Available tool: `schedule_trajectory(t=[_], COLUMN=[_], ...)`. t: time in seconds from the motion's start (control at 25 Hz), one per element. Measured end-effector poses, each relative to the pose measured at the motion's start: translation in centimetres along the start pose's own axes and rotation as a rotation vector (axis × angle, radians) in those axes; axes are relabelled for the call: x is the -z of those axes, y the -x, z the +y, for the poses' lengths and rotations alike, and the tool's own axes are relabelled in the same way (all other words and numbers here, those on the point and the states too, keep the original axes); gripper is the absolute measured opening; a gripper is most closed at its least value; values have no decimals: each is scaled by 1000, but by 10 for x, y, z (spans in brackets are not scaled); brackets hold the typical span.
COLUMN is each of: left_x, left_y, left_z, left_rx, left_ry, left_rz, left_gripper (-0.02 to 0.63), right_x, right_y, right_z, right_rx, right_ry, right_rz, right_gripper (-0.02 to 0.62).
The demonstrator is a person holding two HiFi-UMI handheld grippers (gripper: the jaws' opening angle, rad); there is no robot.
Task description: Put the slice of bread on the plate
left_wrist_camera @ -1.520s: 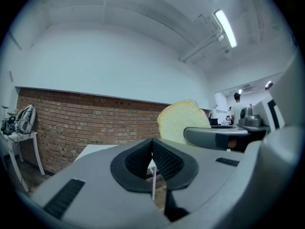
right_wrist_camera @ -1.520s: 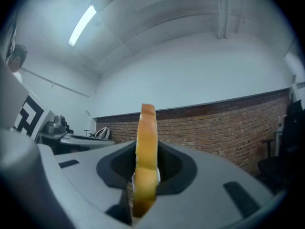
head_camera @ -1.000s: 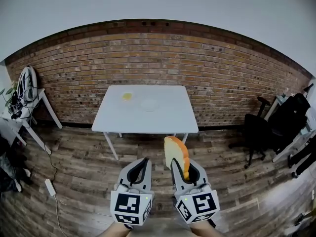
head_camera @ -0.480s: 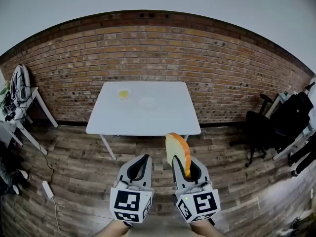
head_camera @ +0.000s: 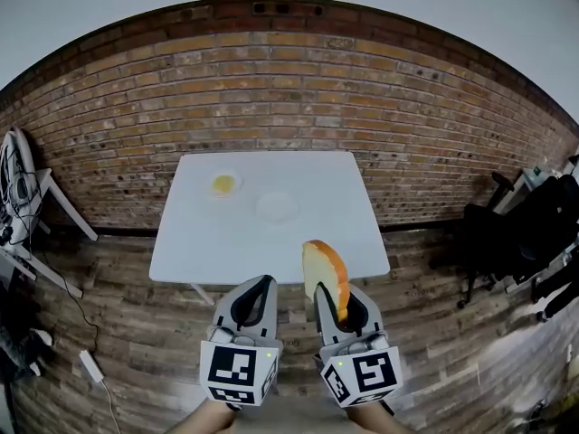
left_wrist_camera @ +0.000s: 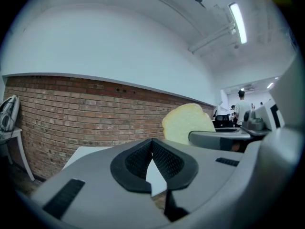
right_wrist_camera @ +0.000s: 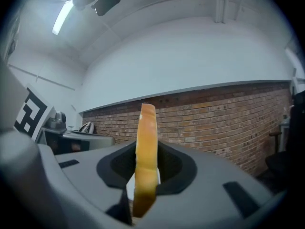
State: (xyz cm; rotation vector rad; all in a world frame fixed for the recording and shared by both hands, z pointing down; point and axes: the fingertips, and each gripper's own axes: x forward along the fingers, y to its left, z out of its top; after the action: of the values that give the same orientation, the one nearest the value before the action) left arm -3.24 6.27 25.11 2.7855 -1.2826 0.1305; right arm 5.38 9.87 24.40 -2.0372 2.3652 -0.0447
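A slice of bread (head_camera: 326,274) with an orange crust stands upright, edge-on, in my right gripper (head_camera: 332,298), whose jaws are shut on its lower part. In the right gripper view the bread (right_wrist_camera: 146,147) rises between the dark pads (right_wrist_camera: 169,168). My left gripper (head_camera: 262,286) is beside it at the left, its jaws shut on nothing and its tips meeting (left_wrist_camera: 152,144). The bread (left_wrist_camera: 186,123) also shows to the right in the left gripper view. A pale round plate (head_camera: 277,207) lies on the white table (head_camera: 271,247) ahead of both grippers, beyond their tips.
A yellow item on a small dish (head_camera: 223,184) sits left of the plate. A brick wall (head_camera: 289,89) backs the table. Black office chairs (head_camera: 507,233) stand at the right, a white side table with gear (head_camera: 23,188) at the left, and a power strip (head_camera: 92,367) lies on the wooden floor.
The table has come closer and larger in the head view. Both grippers have moved forward toward it together, the bread still held upright in the right one.
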Motion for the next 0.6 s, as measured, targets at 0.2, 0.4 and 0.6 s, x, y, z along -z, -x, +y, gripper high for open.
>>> schedule_trajectory(t=[0.2, 0.4, 0.6], left_x=[-15, -34, -40], left_y=[-81, -149, -189], left_z=[49, 95, 126], left_rx=[33, 57, 65], left_ry=[-23, -14, -2], left_rz=[7, -6, -13], left_gripper=[11, 11, 11], right_x=[-4, -19, -20], right_y=[-91, -169, -208], right_z=[-23, -44, -62], right_rx=[34, 74, 103], right_ry=[-8, 48, 69], right_rz=[10, -11, -6], right_gripper=[92, 92, 92])
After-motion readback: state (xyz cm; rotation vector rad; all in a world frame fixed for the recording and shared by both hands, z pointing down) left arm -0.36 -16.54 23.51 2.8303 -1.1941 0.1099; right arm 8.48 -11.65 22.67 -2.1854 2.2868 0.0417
